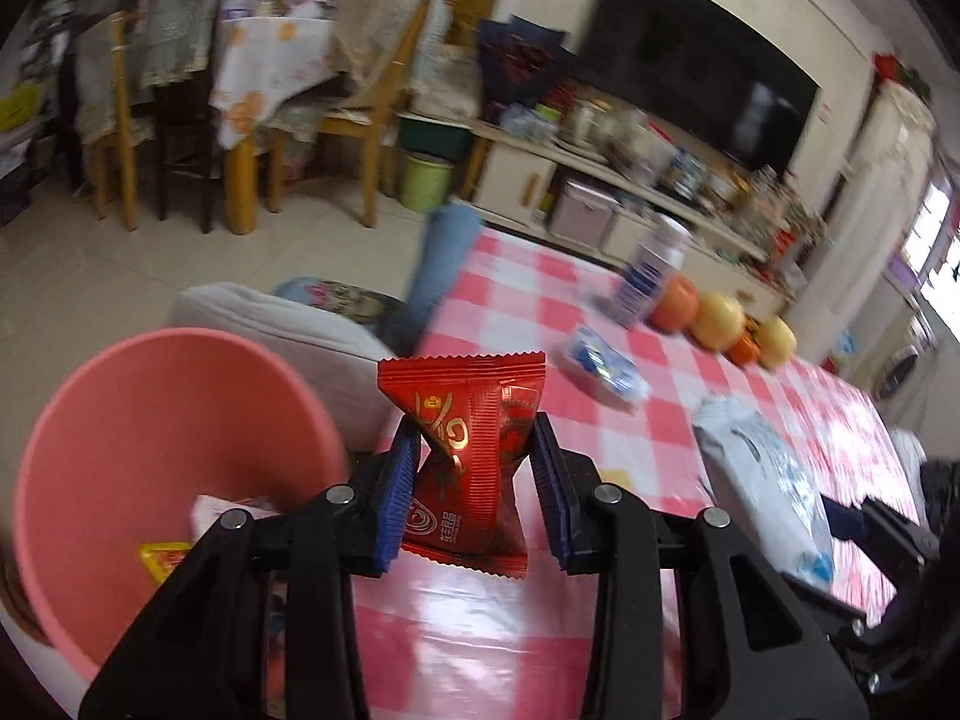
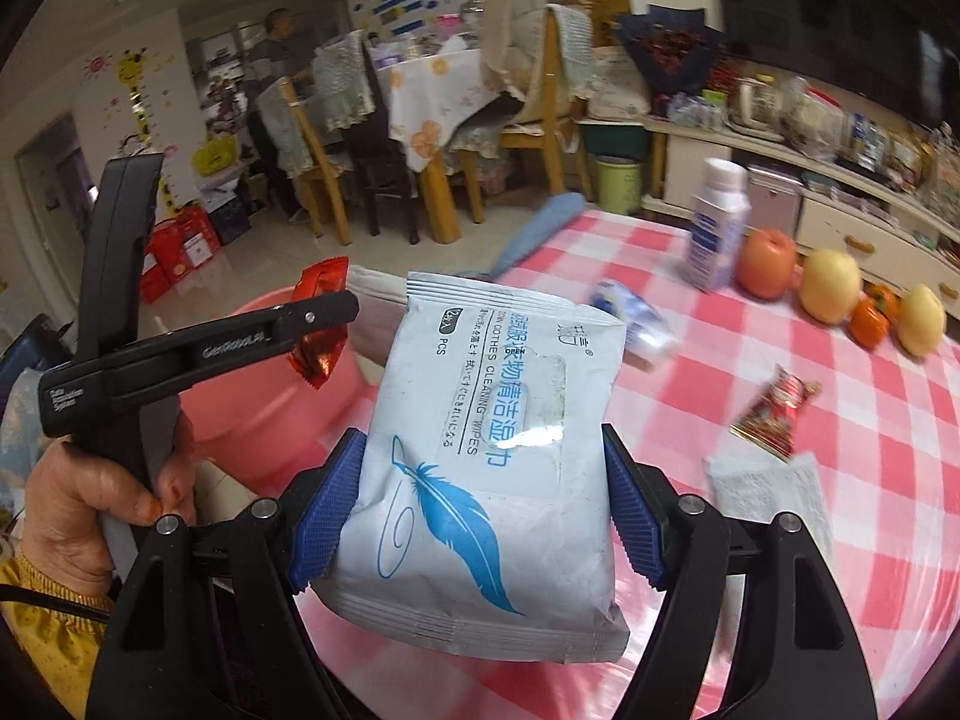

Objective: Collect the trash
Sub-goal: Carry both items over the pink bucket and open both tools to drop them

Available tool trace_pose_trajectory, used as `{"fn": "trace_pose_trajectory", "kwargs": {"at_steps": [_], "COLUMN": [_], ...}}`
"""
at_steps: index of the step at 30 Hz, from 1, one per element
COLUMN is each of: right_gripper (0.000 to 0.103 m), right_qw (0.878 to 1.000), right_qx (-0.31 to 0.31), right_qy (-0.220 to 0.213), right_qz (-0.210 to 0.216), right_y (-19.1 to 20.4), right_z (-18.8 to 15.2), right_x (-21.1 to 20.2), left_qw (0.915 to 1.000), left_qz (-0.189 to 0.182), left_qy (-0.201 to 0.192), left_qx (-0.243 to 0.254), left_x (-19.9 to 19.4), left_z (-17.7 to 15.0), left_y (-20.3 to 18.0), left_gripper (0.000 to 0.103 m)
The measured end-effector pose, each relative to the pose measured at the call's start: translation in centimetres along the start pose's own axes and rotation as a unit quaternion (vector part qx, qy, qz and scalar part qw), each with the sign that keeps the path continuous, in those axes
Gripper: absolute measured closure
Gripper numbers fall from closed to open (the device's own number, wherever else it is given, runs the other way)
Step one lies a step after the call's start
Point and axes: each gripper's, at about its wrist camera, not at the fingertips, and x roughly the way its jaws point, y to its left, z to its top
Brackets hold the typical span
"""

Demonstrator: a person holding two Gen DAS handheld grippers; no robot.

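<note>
My left gripper [image 1: 474, 468] is shut on a red snack wrapper [image 1: 474, 456] and holds it above the table edge, just right of the pink bin [image 1: 120, 432]. The bin holds a few wrappers. In the right wrist view the left gripper [image 2: 318, 324] with the red wrapper [image 2: 321, 324] is over the pink bin [image 2: 270, 402]. My right gripper [image 2: 486, 510] is shut on a white pack of cleaning wipes [image 2: 486, 456], held above the checked table; the pack also shows in the left wrist view [image 1: 762, 480]. A blue-white wrapper [image 2: 630, 318] and a red wrapper [image 2: 774, 414] lie on the table.
The table has a red-and-white checked cloth [image 2: 870, 480]. On it stand a white bottle [image 2: 717, 228], a row of fruit [image 2: 831, 294] and a white tissue [image 2: 768, 492]. A blue cloth [image 2: 534, 234] hangs at the far edge. Chairs and a green bin [image 2: 618, 183] stand beyond.
</note>
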Motion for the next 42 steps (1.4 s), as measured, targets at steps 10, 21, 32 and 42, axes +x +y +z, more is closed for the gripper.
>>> {"fn": "trace_pose_trajectory", "kwargs": {"at_steps": [10,21,32,42], "right_gripper": [0.027,0.026,0.014,0.011], "right_qw": [0.993,0.982,0.99,0.986], "right_qx": [-0.098,-0.174,-0.14,-0.152], "right_qy": [0.012,0.037,0.004,-0.03], "right_qz": [0.06,0.059,0.015,-0.057], "right_y": [11.9,19.1,16.2,13.0], "right_z": [5.0,5.3,4.8,3.1], "right_x": [5.1,12.0,10.4,6.0], "left_qw": [0.9829,0.9615,0.9659,0.9781], "left_qz": [0.097,0.143,0.153,0.095], "left_qy": [-0.045,-0.068,-0.094,-0.141], "left_qx": [-0.15,-0.224,-0.186,-0.12], "left_x": [-3.7,-5.1,-5.5,-5.2], "left_z": [0.4,0.1,0.5,1.3], "left_y": [11.1,16.7,14.9,10.1], "left_gripper": [0.064,0.061,0.023,0.014]}}
